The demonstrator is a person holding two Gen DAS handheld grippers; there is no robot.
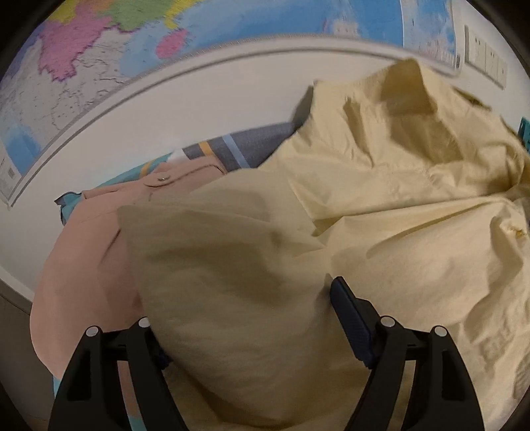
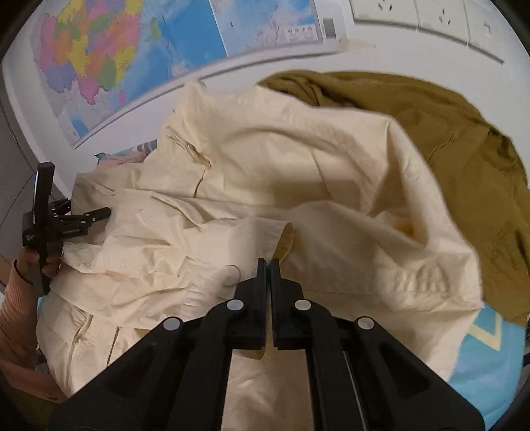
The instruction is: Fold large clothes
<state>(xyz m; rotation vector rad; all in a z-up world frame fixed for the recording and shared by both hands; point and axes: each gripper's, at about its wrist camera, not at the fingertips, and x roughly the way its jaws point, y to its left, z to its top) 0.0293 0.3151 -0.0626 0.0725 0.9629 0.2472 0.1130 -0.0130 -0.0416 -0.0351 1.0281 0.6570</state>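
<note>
Big cloth: a large pale yellow cotton shirt point(image 2: 251, 185) is lying crumpled in the middle of the bed, in soft hills and folds. It is filling most of both views.

Sleeve: one open sleeve end point(image 2: 285, 238) of the shirt is lying just past the tips of the right gripper.

Right gripper: the black two-finger gripper point(image 2: 268, 265) is pointing down at the shirt. Its fingers are pressed together at the tips. If a bit of cloth is caught between them, I cannot tell.

Left gripper: the other black two-finger gripper point(image 1: 251, 298) is spread wide apart. A big puffy fold of the yellow shirt is sitting between the fingers. The right finger point(image 1: 347, 315) is showing its dark blue pad, and that pad is not squeezing the cloth. The left finger is hiding behind the fold.

Hand: in the right wrist view, a hand point(image 2: 39, 262) in a pink knitted sleeve point(image 2: 16, 311) is holding the left gripper at the far left edge of the shirt.

Other clothes: a soft pink garment with a small snap tab point(image 1: 89, 252) is lying left of the yellow shirt and partly under it. A dark mustard brown garment point(image 2: 457, 139) is heaped behind the shirt on the right.

Bed cover: a bright blue sheet with pale shapes point(image 2: 487, 358) is peeking out under the clothes.

Wall: a colourful paper map point(image 2: 109, 56) is hanging on the white wall behind the bed, with white wall sockets point(image 2: 430, 16) beside it.
</note>
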